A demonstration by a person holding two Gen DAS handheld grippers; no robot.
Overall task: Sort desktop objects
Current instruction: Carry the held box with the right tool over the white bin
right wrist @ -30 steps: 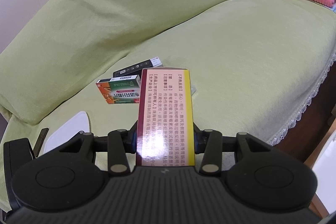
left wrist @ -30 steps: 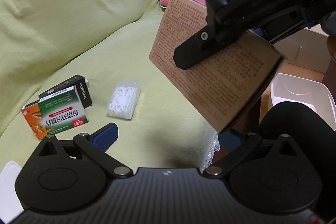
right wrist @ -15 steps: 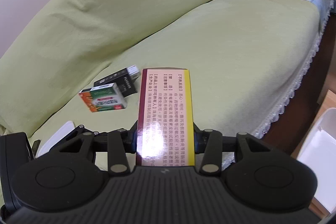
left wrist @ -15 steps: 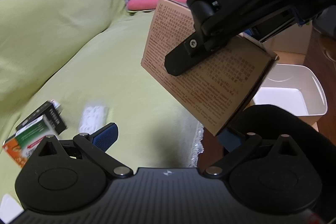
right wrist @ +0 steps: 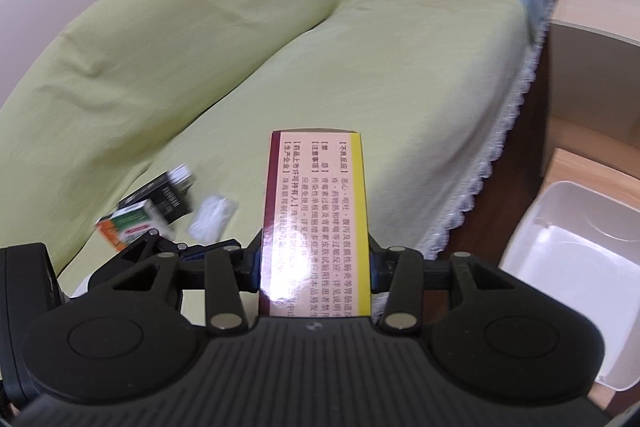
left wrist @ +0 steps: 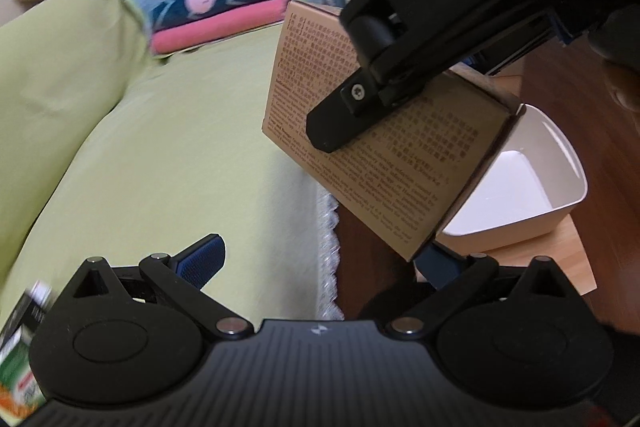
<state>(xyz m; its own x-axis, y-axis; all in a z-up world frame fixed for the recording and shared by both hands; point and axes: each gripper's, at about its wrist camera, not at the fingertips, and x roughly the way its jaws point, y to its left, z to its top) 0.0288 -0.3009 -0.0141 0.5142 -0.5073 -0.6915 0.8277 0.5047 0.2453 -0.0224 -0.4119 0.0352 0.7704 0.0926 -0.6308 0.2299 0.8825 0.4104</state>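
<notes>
Medicine box [right wrist: 316,223] pinched in right claw [right wrist: 316,267], held in the air over the sofa [right wrist: 360,67] edge, near the white bin [right wrist: 568,267]. Left claw [left wrist: 320,263] spread, holding nothing. Two small boxes [right wrist: 148,211] and a white packet [right wrist: 212,217] lie on the sofa.

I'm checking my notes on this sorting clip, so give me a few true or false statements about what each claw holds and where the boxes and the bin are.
1. The right claw is shut on the medicine box. True.
2. The left claw holds a box. False: it is open and holds nothing.
3. The white bin contains boxes. False: no boxes show inside it.
4. Two small boxes lie on the green sofa cover. True.
</notes>
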